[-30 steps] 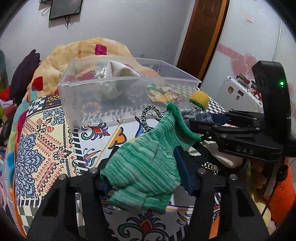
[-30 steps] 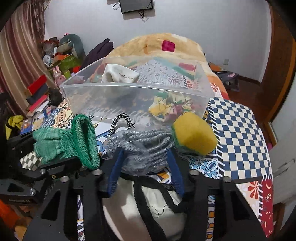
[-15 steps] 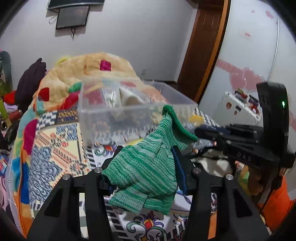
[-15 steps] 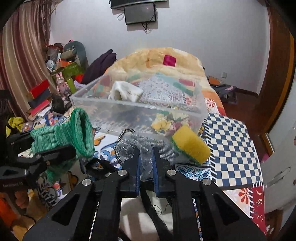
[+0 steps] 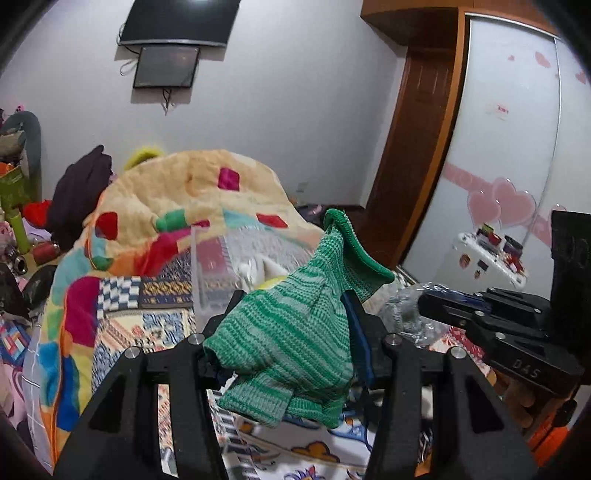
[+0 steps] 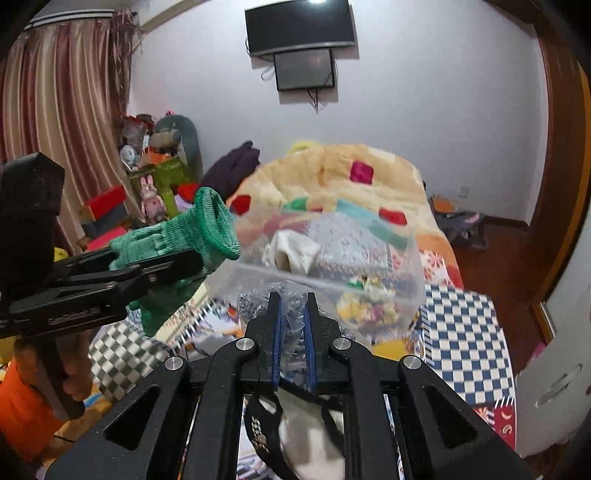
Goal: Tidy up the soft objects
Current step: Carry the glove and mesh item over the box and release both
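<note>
Two soft things are up in your claws, none of them binned yet. On the patterned bed [image 6: 465, 332], the clear plastic bin [image 6: 402, 284] already holds a cream cloth [image 6: 295, 251] and a floral piece [image 6: 365, 299]. Your left claw [image 5: 284, 354] clamps the green knitted glove [image 5: 295, 332]; your right claw [image 6: 293, 332] pinches narrow on the clear crinkly bag [image 6: 291, 317], near the bin's front wall. Both drops remain, I judge.

A black flat television [image 6: 301, 26] hangs on the white wall. A striped maroon curtain [image 6: 62, 122] falls at the left, and a brown wooden door frame [image 5: 417, 147] stands right of the bed.
</note>
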`<move>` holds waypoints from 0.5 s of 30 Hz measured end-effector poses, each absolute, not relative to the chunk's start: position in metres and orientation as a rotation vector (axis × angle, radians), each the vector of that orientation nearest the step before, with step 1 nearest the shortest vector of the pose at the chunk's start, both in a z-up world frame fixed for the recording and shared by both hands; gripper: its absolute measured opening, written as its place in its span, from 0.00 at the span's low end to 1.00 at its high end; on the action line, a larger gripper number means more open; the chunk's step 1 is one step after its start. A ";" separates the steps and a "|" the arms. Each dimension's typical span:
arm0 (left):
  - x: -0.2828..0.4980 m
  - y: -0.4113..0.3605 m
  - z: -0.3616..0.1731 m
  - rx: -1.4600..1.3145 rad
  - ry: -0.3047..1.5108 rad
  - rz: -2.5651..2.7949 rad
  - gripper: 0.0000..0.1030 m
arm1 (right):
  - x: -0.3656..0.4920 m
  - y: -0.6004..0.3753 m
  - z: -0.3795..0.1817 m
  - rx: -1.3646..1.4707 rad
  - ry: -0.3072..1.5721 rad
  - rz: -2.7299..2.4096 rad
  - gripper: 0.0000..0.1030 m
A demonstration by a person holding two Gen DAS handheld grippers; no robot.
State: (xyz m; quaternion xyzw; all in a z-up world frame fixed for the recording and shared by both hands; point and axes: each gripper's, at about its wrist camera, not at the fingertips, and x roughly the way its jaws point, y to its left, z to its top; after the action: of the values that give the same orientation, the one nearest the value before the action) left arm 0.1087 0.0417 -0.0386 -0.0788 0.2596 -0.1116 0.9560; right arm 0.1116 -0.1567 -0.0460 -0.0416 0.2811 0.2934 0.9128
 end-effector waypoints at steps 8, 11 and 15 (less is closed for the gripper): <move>0.137 0.054 -0.035 -0.190 0.515 -0.181 0.50 | 0.133 -0.156 -0.029 -0.059 0.520 0.564 0.09; 0.151 0.057 -0.038 -0.194 0.526 -0.167 0.50 | 0.146 -0.157 -0.027 -0.043 0.523 0.547 0.09; 0.170 0.059 -0.046 -0.200 0.561 -0.150 0.50 | 0.163 -0.153 -0.025 -0.042 0.524 0.520 0.09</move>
State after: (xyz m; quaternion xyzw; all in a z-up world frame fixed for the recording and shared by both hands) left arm 0.1696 0.0588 -0.0459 -0.0983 0.2760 -0.0740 0.9533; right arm 0.1629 -0.1534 -0.0245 -0.0206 0.2560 0.2539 0.9325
